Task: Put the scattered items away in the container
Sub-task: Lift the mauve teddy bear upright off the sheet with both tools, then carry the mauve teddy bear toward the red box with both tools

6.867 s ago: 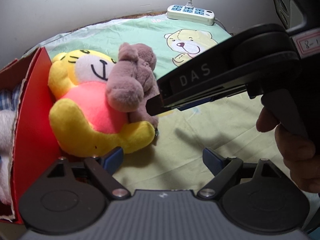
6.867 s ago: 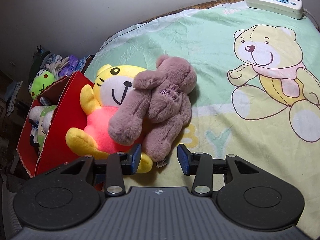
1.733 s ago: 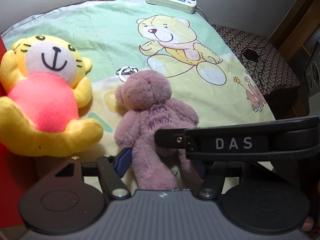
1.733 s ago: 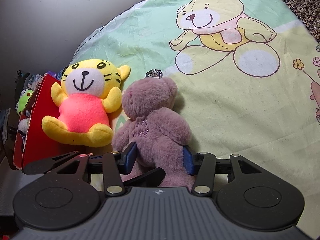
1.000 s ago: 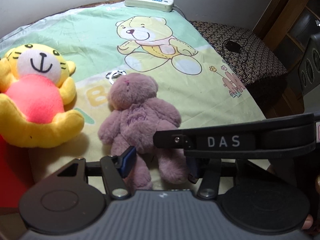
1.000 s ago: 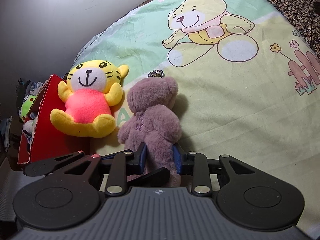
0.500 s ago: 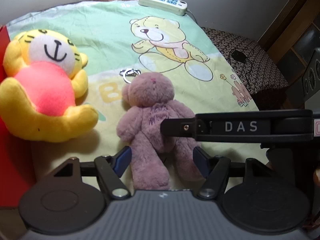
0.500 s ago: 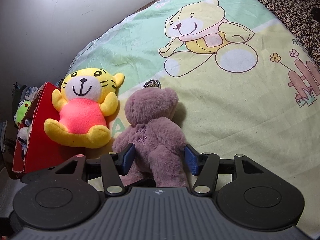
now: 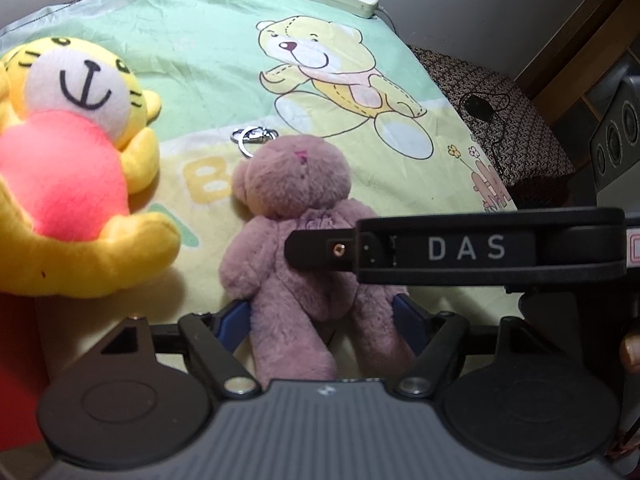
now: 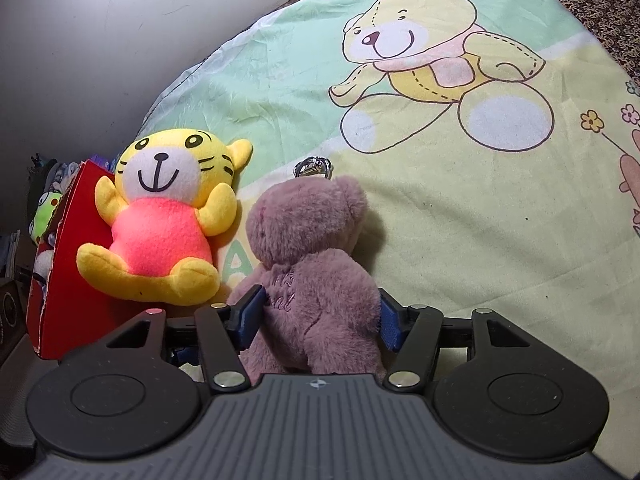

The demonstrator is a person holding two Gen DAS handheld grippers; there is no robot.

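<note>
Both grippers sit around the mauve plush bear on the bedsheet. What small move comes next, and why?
Probably close the right gripper on the mauve plush bear. Both sets of jaws are opening, and the bear lies loose on the bear-print bedsheet, its body between the right pads and its legs between those of the left gripper. The red cardboard box waits beyond the yellow plush tiger.

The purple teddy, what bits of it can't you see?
- purple teddy: feet, left wrist view, hidden behind the left gripper.
- Its legs, right wrist view, hidden behind the right gripper.
- Chest writing: partly covered by the other gripper's arm, too blurry elsewhere.
</note>
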